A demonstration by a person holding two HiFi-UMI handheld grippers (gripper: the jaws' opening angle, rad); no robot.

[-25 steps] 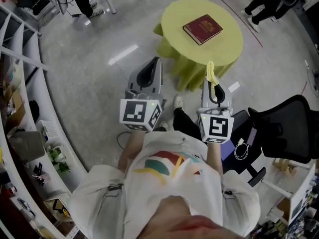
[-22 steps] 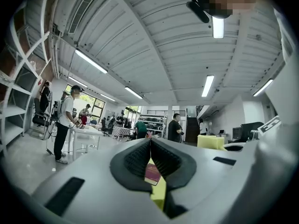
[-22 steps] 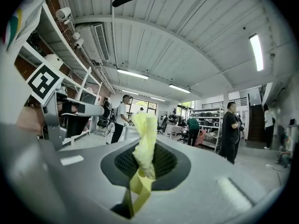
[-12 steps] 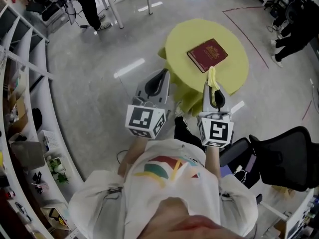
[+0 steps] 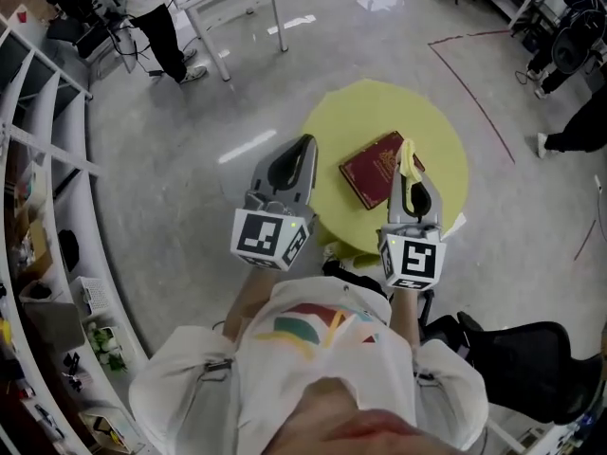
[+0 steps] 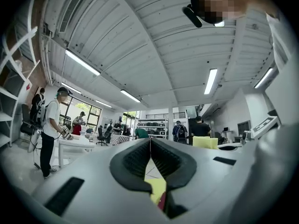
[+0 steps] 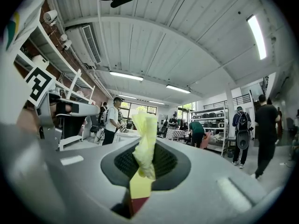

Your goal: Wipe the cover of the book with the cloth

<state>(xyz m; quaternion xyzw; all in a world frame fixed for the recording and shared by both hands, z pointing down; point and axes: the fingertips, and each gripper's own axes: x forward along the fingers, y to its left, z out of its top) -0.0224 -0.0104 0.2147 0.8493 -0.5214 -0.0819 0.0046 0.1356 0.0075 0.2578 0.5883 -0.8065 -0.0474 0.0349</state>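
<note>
One book (image 5: 370, 173) on table (image 5: 379, 112), left gripper (image 5: 304, 143) at edge, right gripper (image 5: 414, 171) pinching cloth (image 5: 408, 157)

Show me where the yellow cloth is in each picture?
Head view: cloth right of centre, pinched in the right gripper.
Left gripper view: not in it.
Right gripper view: cloth at centre, sticking up between the jaws.
Shared landmark: the red book on the yellow table, glimpsed below the jaws in both gripper views.

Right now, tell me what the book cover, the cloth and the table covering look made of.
The book: dark red, probably leatherette or coated board; stiff, gold emblem. The cloth: soft pale-yellow fabric, bunched in limp folds. The table covering: matte yellow-green textile, likely; it drapes over the rim.
</note>
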